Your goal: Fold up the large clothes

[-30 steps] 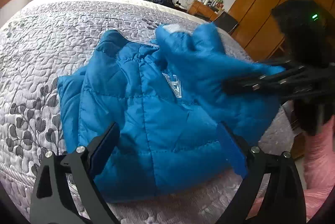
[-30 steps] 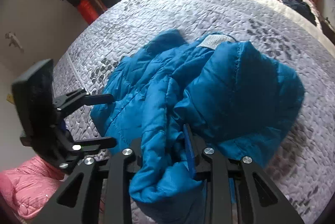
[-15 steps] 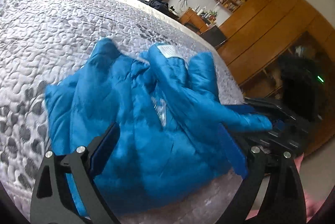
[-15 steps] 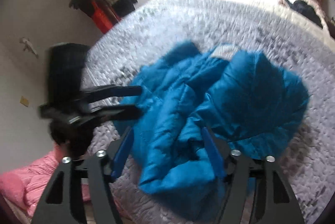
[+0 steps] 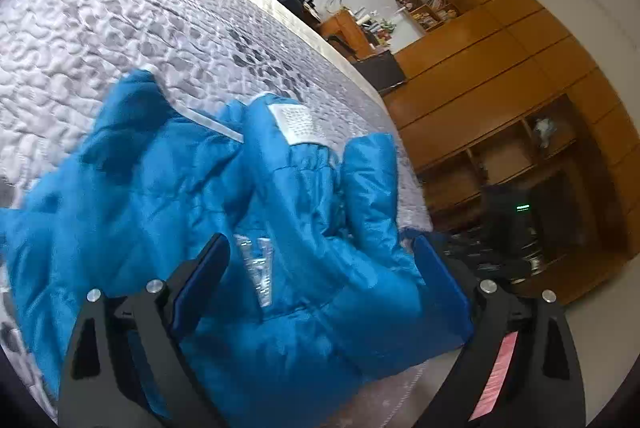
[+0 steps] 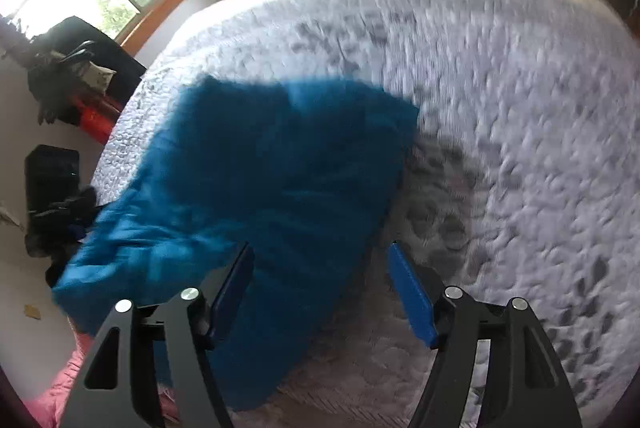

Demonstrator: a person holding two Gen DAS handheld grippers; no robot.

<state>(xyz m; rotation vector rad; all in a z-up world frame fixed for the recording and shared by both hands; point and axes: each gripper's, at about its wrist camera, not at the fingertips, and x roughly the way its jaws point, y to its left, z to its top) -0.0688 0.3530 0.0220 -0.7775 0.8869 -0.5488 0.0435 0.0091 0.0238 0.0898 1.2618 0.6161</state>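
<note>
The blue jacket [image 5: 168, 187] lay bunched on the quilted bedspread [image 5: 100, 19] near its edge. The left gripper [image 5: 320, 268] stood spread wide over the jacket, gripping nothing. The right gripper [image 6: 320, 276] gaped likewise, empty, at the jacket's edge.

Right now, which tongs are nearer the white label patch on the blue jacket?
Left. The left tongs are open over the blue jacket, with the white label patch just ahead. The right tongs are open at the jacket's edge; no label shows there.
</note>
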